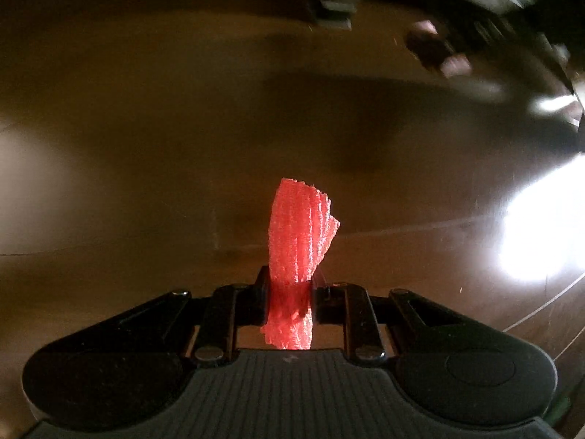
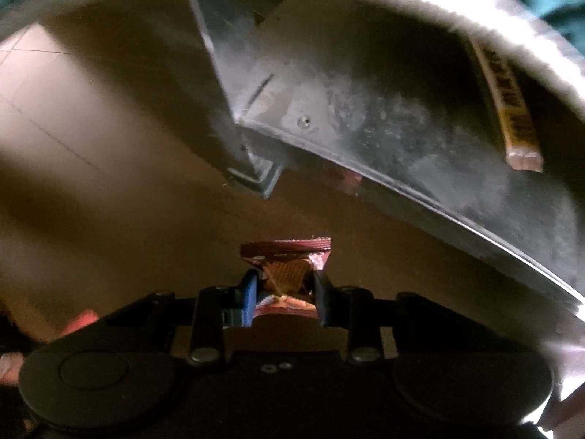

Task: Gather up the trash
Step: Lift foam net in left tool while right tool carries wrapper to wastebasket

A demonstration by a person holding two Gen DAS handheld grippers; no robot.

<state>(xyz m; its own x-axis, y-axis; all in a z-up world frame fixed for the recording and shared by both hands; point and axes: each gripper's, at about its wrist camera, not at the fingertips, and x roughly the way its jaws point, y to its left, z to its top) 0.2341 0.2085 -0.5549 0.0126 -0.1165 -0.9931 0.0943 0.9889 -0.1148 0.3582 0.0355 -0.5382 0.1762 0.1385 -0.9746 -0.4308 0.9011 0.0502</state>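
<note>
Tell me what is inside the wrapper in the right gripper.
The torn wrapper, clamped in the right gripper, shows a waffle-patterned brown piece inside. How far it extends is hidden by foil and fingers.

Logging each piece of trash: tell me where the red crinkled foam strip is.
The red crinkled foam strip sits low and centred in the left wrist view, pinched between the fingers of the left hand-held gripper, above the brown floor.

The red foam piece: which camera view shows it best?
The left wrist view: the red foam piece stands sharp and centred, clamped in the left gripper. The right wrist view shows only a blurred reddish patch at its lower left, perhaps the same piece.
</note>
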